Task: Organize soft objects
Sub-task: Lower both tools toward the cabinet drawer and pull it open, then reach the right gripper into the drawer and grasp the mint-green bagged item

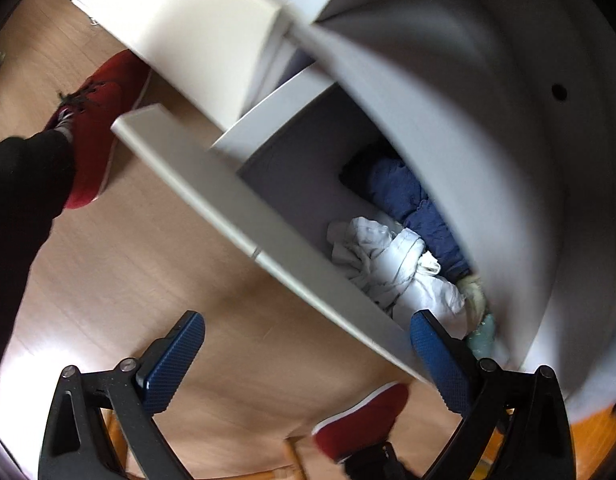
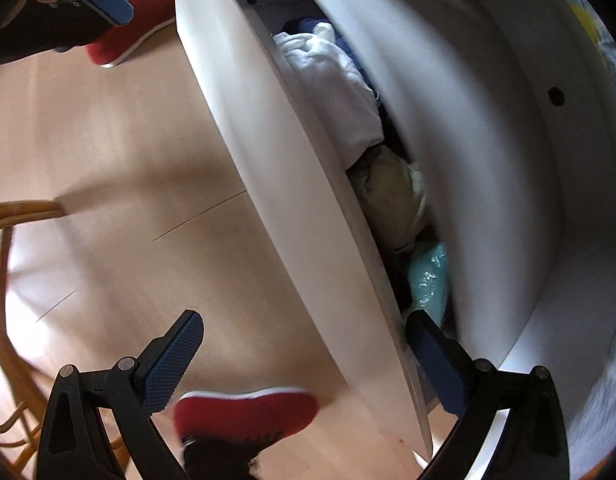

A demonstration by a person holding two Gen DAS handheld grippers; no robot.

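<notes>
A white drawer stands partly pulled out of a white cabinet. Inside lie a crumpled white cloth, a dark blue cloth, a beige soft item and a pale teal one. My left gripper is open and straddles the drawer front, one blue pad outside, the other inside. In the right wrist view the same drawer front runs between the fingers of my open right gripper; white cloth, beige item and teal item show inside. Nothing is held.
Light wood floor lies below. A person's red shoes and dark trouser leg stand close to the drawer. A wooden chair frame is at the left. The cabinet body overhangs the drawer.
</notes>
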